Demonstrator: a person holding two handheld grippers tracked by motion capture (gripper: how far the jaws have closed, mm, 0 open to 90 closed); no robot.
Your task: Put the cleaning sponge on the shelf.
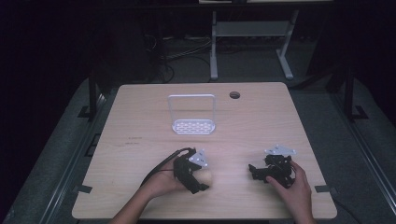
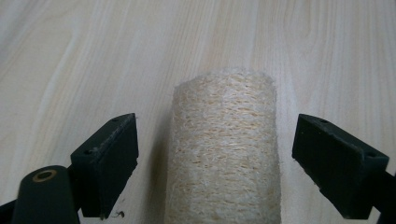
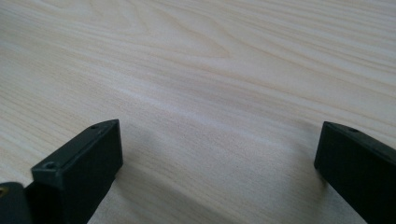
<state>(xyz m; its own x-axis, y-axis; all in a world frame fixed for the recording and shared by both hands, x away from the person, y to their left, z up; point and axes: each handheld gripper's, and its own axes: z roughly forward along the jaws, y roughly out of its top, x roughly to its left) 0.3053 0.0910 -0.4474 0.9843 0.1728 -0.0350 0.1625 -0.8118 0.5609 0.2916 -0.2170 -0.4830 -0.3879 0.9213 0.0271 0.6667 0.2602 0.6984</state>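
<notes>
Beige fibre roll lies on the worktop at lower centre-left, between the wide-apart jaws of the left hand-held gripper, with gaps on both sides. Up-frame stands a white wire rack, well apart. At lower right, the right hand-held gripper gapes over bare wood.
</notes>
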